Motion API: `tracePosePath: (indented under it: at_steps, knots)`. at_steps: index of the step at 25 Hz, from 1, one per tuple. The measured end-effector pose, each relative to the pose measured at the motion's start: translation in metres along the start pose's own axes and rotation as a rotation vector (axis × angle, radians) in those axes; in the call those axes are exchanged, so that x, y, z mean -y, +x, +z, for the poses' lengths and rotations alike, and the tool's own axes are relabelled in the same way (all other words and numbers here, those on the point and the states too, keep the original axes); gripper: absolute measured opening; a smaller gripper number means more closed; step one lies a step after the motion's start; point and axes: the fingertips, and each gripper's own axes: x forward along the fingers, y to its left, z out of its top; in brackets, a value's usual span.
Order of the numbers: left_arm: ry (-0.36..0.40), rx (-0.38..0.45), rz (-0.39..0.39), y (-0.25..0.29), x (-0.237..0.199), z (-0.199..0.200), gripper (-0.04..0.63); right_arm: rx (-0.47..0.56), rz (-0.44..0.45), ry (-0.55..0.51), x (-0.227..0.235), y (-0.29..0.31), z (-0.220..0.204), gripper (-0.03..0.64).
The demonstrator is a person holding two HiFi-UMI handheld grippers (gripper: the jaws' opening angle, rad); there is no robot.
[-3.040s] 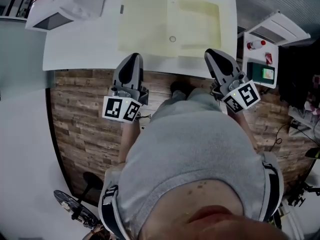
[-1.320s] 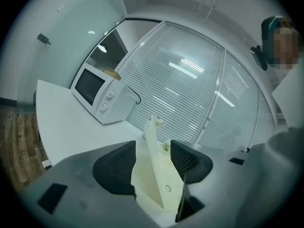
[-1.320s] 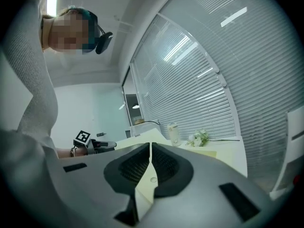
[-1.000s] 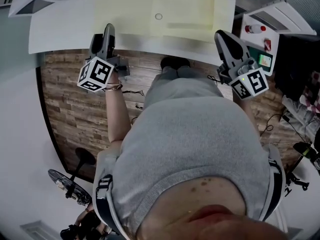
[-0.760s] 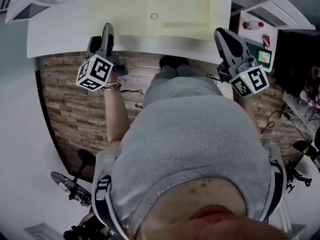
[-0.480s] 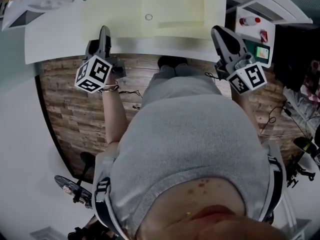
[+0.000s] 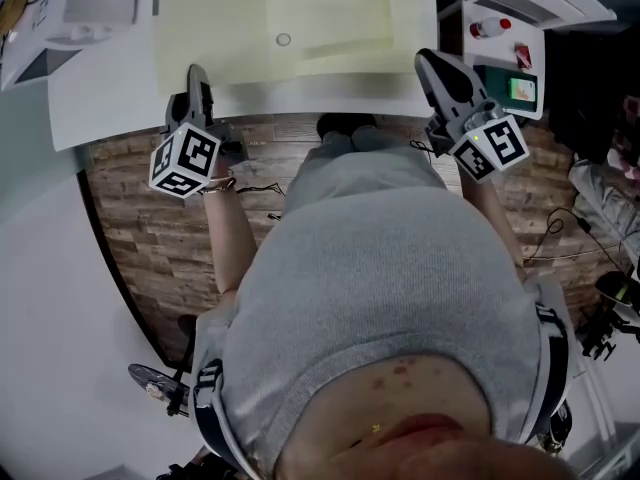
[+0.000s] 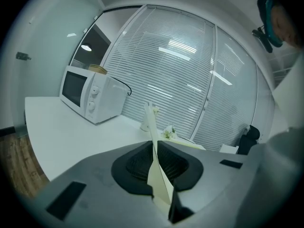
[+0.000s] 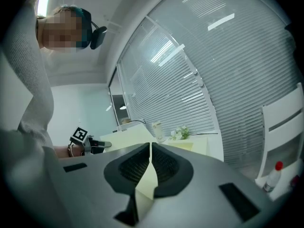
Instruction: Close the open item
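Note:
A pale yellow folder (image 7: 250,18) lies opened flat on the white table (image 7: 100,98), and it has a small ring (image 7: 283,39) near its middle. My left gripper (image 7: 193,73) is at the folder's near left edge. Its jaws have just been closing and now pinch a thin yellow flap (image 8: 151,122) that stands up between the pads of the left gripper (image 8: 153,144). My right gripper (image 7: 428,60) is at the folder's near right corner. In the right gripper view its jaws (image 9: 151,146) are together. Yellow shows in the slit, but a hold is not clear.
A white microwave (image 8: 88,96) stands at the table's far left. A vase (image 9: 156,129) and flowers sit at the back by the blinds. A white side unit with a bottle (image 7: 487,28) stands right of the table. Wooden floor (image 7: 150,228) lies under me.
The left gripper came from over the floor to the folder's near left edge, turned on its side, and closed on the flap. The right gripper shifted slightly toward the near right corner.

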Motion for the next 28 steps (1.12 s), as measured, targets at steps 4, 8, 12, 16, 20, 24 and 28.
tracePosePath:
  at_steps: [4, 8, 12, 16, 20, 24, 28]
  knots:
    - [0.023, -0.002, -0.017, -0.001, 0.006, 0.001, 0.034, -0.002, -0.015, -0.003, 0.005, -0.003, -0.004, 0.069]
    - [0.041, 0.000, -0.041, -0.001, 0.012, 0.002, 0.032, -0.032, -0.035, -0.014, 0.013, -0.004, -0.020, 0.069]
    - [0.053, -0.003, -0.060, -0.002, 0.016, 0.003, 0.032, -0.082, -0.056, -0.015, 0.019, -0.005, -0.039, 0.069]
    - [0.060, 0.002, -0.088, -0.002, 0.022, 0.004, 0.031, -0.105, -0.062, -0.014, 0.023, -0.004, -0.050, 0.069]
    - [0.063, 0.006, -0.101, -0.003, 0.027, 0.005, 0.029, -0.121, -0.068, -0.016, 0.027, -0.003, -0.058, 0.069]
    - [0.049, 0.013, -0.131, -0.003, 0.034, 0.007, 0.028, -0.136, -0.076, -0.011, 0.032, -0.002, -0.067, 0.069]
    - [0.041, 0.014, -0.173, -0.002, 0.042, 0.008, 0.023, -0.161, -0.090, -0.026, 0.039, 0.004, -0.074, 0.069]
